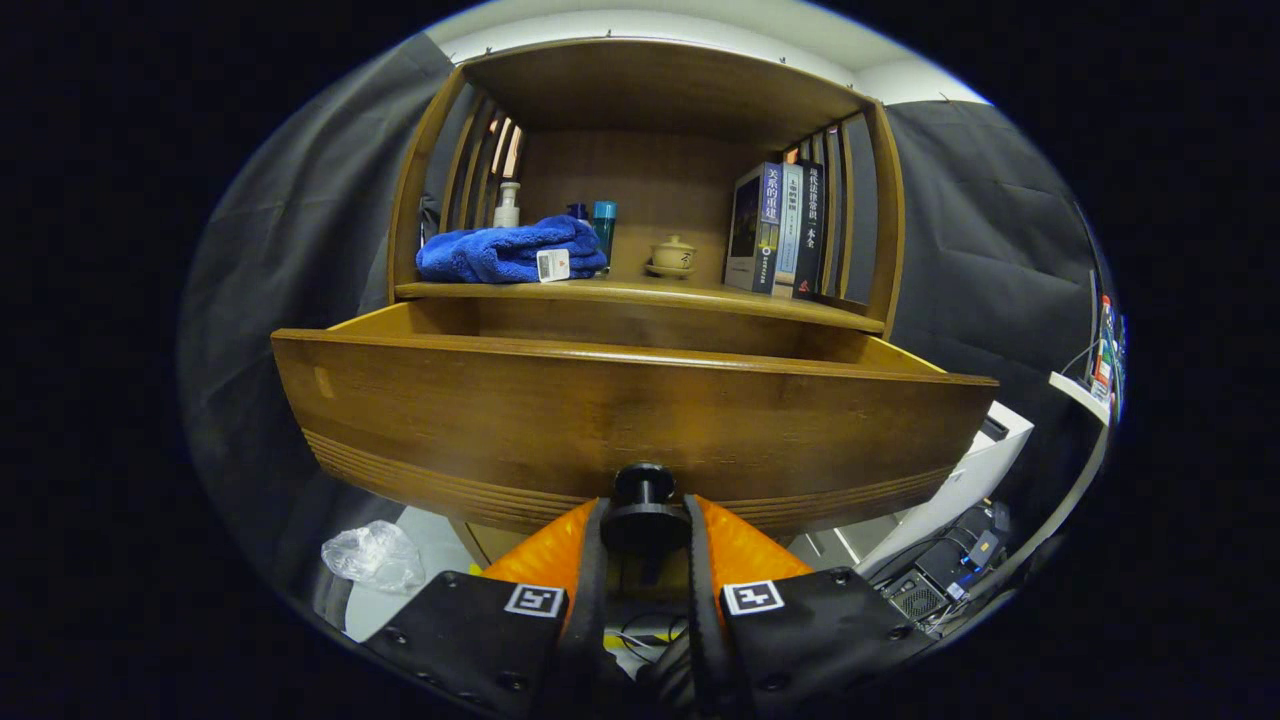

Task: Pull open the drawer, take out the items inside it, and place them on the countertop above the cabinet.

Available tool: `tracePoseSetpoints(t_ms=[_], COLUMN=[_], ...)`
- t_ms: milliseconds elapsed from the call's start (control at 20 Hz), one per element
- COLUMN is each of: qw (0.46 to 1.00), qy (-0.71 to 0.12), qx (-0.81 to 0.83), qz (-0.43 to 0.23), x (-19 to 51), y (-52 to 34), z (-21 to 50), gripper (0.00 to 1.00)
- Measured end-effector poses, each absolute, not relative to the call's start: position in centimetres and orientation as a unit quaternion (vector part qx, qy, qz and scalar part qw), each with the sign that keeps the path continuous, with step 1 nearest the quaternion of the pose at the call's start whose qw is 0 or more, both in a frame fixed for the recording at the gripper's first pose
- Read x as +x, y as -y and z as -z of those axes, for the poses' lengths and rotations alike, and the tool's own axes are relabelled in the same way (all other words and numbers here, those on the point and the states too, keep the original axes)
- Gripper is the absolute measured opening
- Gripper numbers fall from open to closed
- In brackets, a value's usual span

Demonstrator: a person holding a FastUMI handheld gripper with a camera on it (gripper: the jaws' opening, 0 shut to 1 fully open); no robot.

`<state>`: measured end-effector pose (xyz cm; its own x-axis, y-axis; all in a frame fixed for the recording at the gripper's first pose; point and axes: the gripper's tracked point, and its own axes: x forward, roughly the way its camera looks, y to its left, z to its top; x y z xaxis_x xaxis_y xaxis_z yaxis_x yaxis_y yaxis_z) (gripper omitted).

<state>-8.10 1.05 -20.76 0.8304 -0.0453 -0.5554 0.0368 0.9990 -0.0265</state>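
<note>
A wooden drawer [560, 410] stands pulled out toward me from the cabinet, its front panel broad just ahead of my fingers. Its round dark knob [644, 500] sits between my fingertips, and my gripper [645, 525] is shut on it, one finger pressing each side. The drawer's inside is hidden behind the front panel. Above it runs the countertop [700, 297], where a folded blue towel [505, 250] with a white tag lies at the left.
On the countertop stand a pump bottle [508, 205], a teal bottle [604, 222], a small lidded ceramic cup [672, 255] and several upright books [785, 230]. A crumpled plastic bag [375, 555] lies low left; a white unit and cables [950, 570] sit low right.
</note>
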Motion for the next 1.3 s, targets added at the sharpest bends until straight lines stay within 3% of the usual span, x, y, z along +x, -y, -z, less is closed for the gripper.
tracePoseSetpoints(t_ms=[250,500,600,950,1300], qw=[0.960,0.951,0.949,0.989,0.995], qy=[-0.280,-0.308,-0.312,-0.139,-0.094], qx=[-0.006,-0.030,-0.032,0.030,0.018], qz=[0.012,-0.012,-0.028,-0.034,0.001], x=[-8.0,-8.1,-8.1,-6.0,-0.6], y=[-1.0,-2.5,-3.3,-2.1,-0.1], z=[20.9,22.4,22.2,9.5,0.6], gripper=[0.51,0.90,0.96,1.00,0.99])
